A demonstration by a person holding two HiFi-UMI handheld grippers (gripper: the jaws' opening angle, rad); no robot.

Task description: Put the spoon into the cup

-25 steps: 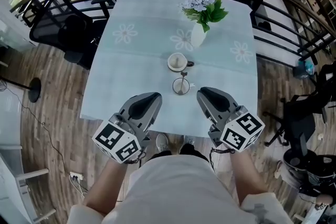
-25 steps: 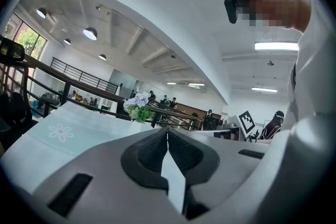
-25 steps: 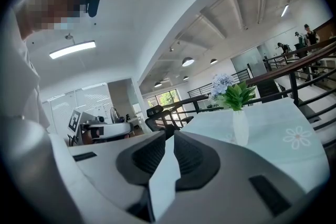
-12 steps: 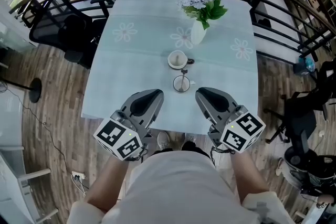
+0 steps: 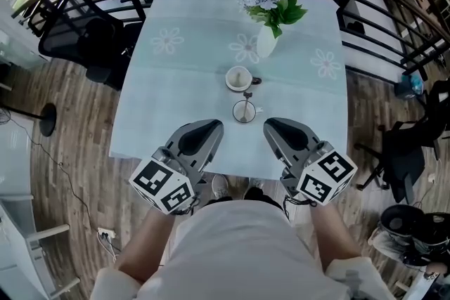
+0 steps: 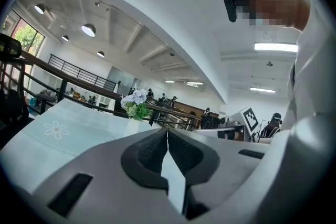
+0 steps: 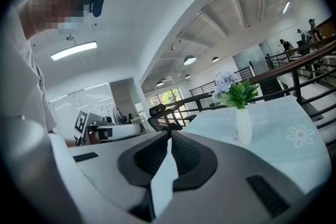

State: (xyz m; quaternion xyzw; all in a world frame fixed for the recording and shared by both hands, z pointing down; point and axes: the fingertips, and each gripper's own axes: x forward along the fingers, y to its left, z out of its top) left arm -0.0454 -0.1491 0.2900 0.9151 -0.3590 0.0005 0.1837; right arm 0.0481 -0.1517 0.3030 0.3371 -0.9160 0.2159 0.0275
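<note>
On the pale blue tablecloth (image 5: 176,88) stands a white cup (image 5: 238,79) with a dark handle at its right. Just nearer to me is a small round clear glass (image 5: 244,112). A thin dark stem (image 5: 246,96), which may be the spoon, runs from the glass toward the white cup. My left gripper (image 5: 211,125) and right gripper (image 5: 271,124) hover over the table's near edge, either side of the glass and apart from it. In the left gripper view the left gripper (image 6: 167,136) is shut and holds nothing. The right gripper (image 7: 169,136) is likewise shut and holds nothing. Neither gripper view shows cup or spoon.
A white vase with blue flowers and green leaves (image 5: 267,38) stands beyond the cup, also seen as a vase (image 7: 242,123) and flowers (image 6: 135,105). A black office chair (image 5: 84,35) sits left of the table. A dark railing (image 5: 373,17) curves round the far and right sides.
Both grippers stay shut and almost in place. The left one has edged slightly right and toward me. The cup and the glass have not moved.
</note>
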